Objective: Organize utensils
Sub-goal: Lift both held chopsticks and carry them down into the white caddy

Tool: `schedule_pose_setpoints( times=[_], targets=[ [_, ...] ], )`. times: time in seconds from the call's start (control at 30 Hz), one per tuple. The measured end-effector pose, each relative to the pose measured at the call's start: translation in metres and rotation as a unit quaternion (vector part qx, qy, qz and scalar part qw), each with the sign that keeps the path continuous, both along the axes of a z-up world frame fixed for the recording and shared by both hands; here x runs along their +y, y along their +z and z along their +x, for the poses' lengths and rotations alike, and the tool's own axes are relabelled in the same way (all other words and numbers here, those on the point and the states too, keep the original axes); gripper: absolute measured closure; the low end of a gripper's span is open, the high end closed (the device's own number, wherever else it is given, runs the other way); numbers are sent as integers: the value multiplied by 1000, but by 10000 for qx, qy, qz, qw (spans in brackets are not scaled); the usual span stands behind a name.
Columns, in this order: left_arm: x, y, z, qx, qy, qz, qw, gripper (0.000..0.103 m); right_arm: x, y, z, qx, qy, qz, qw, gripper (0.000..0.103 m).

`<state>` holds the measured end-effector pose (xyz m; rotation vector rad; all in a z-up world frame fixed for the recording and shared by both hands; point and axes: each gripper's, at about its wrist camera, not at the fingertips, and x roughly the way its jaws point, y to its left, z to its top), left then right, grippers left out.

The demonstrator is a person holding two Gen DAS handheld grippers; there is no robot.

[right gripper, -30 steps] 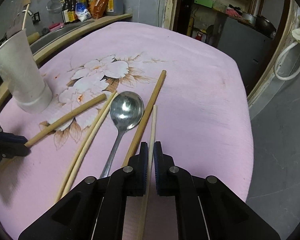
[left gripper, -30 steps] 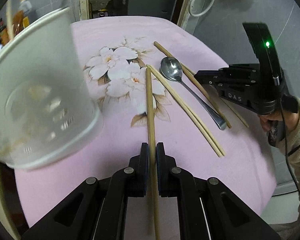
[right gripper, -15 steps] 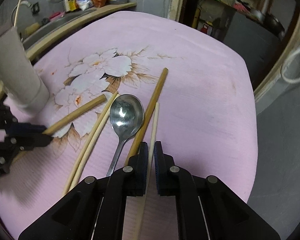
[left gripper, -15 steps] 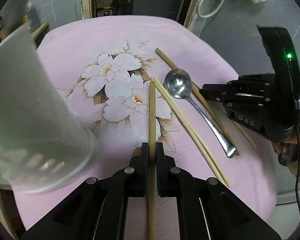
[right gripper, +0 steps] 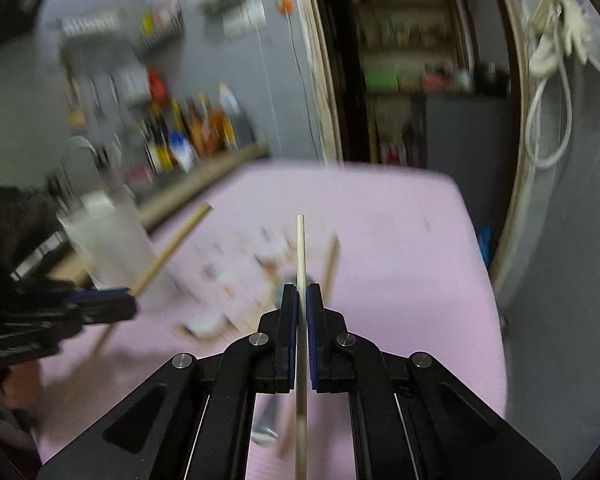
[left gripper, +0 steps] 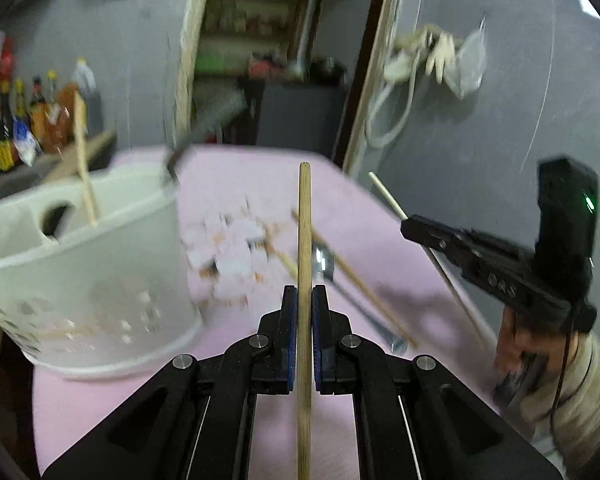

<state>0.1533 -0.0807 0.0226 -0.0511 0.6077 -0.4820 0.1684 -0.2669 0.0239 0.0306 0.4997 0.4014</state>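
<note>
My left gripper [left gripper: 304, 292] is shut on a thick brown chopstick [left gripper: 304, 224], lifted off the pink floral cloth [left gripper: 236, 184] and pointing forward. My right gripper [right gripper: 301, 292] is shut on a thin pale chopstick [right gripper: 300, 248], also raised; from the left wrist view it appears as the right gripper [left gripper: 410, 226] holding the pale chopstick [left gripper: 388, 196]. A white perforated utensil holder [left gripper: 100, 272] stands at the left with one chopstick [left gripper: 85, 176] inside. A metal spoon [left gripper: 328, 268] and more chopsticks [left gripper: 356, 280] lie on the cloth. Both views are blurred.
Sauce bottles [left gripper: 24, 128] line a counter behind the holder. A doorway with shelves [left gripper: 256, 60] lies beyond the table. A coiled white cable [right gripper: 552, 92] hangs on the grey wall at the right. A person's sleeve [left gripper: 580, 392] is at the right edge.
Both grippers have risen and tilted up, each lifting its chopstick off the cloth. The view now reaches the far wall, and the holder's rim shows.
</note>
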Motion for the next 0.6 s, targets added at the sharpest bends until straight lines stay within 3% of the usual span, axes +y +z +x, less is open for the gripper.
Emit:
schedule_pose_setpoints(
  times=[0.13,0.3,0.43,0.6],
  targets=[
    [14,19,-3,-544,302,-247,9978,99,21,20,-22,-990,160,438,9940,100],
    [45,49,-16,-1111,728,-514,9898,98,54,47,-27,-1856,489,753,9785,100],
    [79,76,-13,-1449,1072,-831,9801,98,81,69,-18,-2255,794,1150,9642,100],
    [132,107,-7,-1945,1575,-1240,9602,98,119,89,2,-2555,1119,1877,9418,100]
  ],
)
